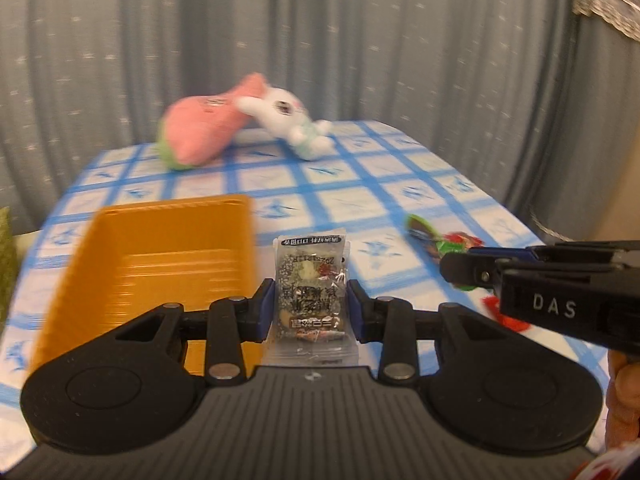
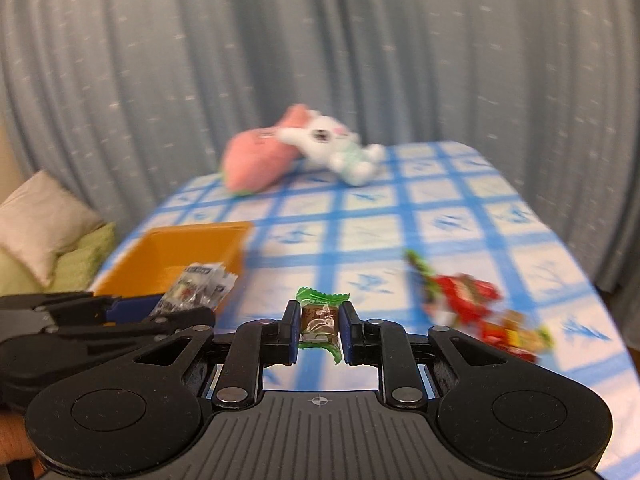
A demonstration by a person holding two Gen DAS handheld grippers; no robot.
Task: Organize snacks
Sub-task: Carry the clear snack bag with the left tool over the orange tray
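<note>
My left gripper [image 1: 311, 308] is shut on a clear snack packet with black print [image 1: 310, 292], held upright above the table just right of the orange tray [image 1: 120, 240]. In the right wrist view that same packet [image 2: 196, 288] pokes out of the left gripper [image 2: 176, 312] at the tray's near corner. My right gripper [image 2: 320, 328] is shut on a small green-wrapped sweet [image 2: 320, 320], lifted over the checked cloth. A loose heap of red and green snacks [image 2: 472, 304] lies on the cloth to the right; the heap [image 1: 444, 244] also shows behind the right gripper [image 1: 460, 272] in the left wrist view.
A pink plush and a white plush rabbit [image 1: 288, 120] lie at the far end of the blue-and-white checked tablecloth [image 1: 360, 184]. Grey curtains hang behind the table. Cushions [image 2: 44, 224] sit off the table's left edge. A hand [image 1: 624, 400] shows at the right border.
</note>
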